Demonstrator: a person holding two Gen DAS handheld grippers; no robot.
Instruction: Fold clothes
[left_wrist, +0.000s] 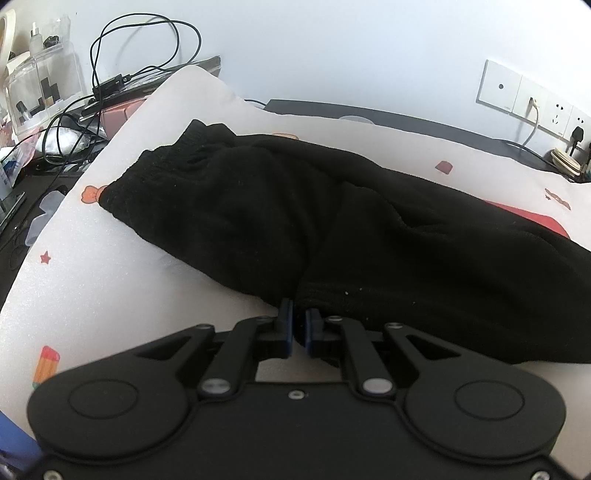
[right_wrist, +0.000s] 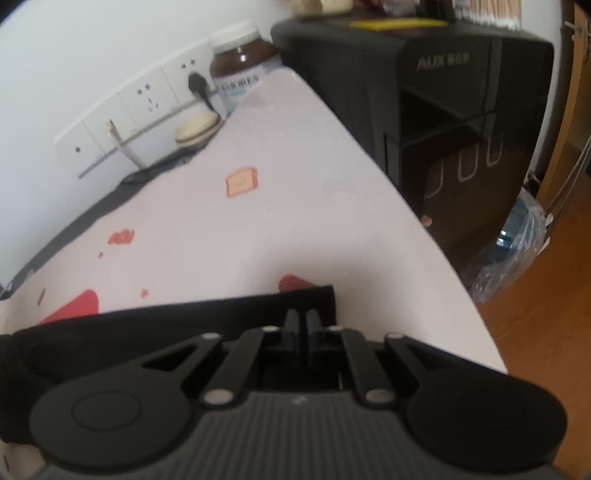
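Presently left gripper (left_wrist: 299, 325) nearly closed, pinching black trousers (left_wrist: 295, 206) at near edge; right gripper (right_wrist: 302, 328) clamped on hem. Thin bite risks fabric slipping mid-fold.

Black garment (left_wrist: 332, 221) running off right edge of left wrist view; cuff edge vanishing behind left gripper (left_wrist: 299, 314) fingertips. Right wrist view blurring overall: jar (right_wrist: 240, 70) label unreadable. Right gripper (right_wrist: 302, 317) body covering near part of garment; pinch itself not discernible.
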